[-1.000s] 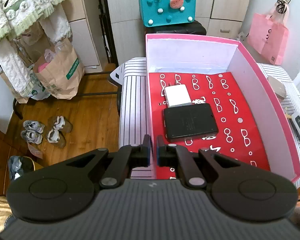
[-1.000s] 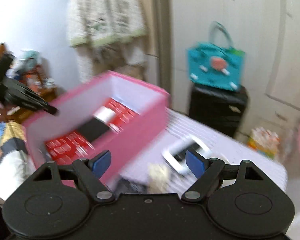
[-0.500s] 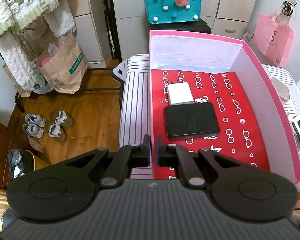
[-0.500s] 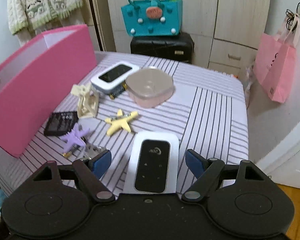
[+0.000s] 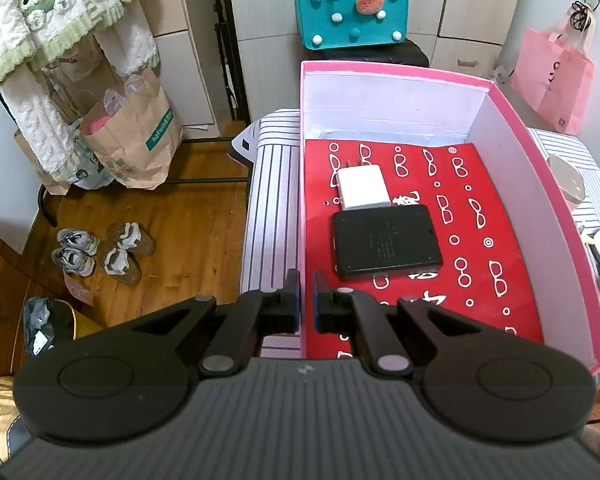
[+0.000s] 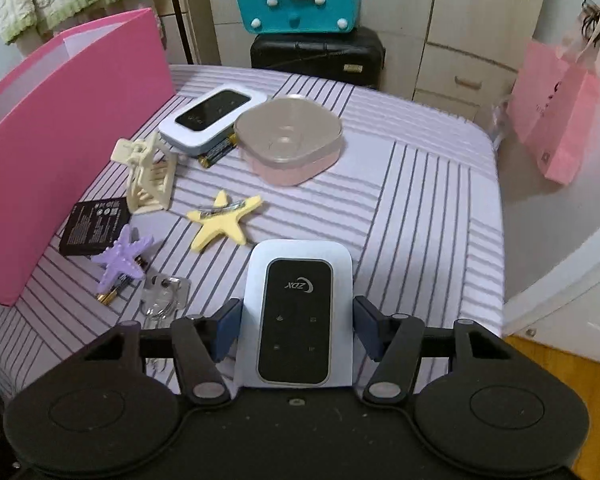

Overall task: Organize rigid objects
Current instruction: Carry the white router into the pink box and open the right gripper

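Note:
My left gripper is shut on the near left wall of the pink box, whose red patterned floor holds a white charger and a black flat device. My right gripper is open around a white pocket router that lies on the striped table between the blue pads; the pads stand close beside it, apart from its sides. The pink box stands at the left in the right wrist view.
On the striped table lie a second white router, a pink lidded container, a cream hair claw, a yellow star clip, a purple star clip, a black battery, AA batteries and a clear clip.
My right gripper swung from the box to the table and came down around the white router. My left gripper kept its hold on the box wall, shifting slightly.

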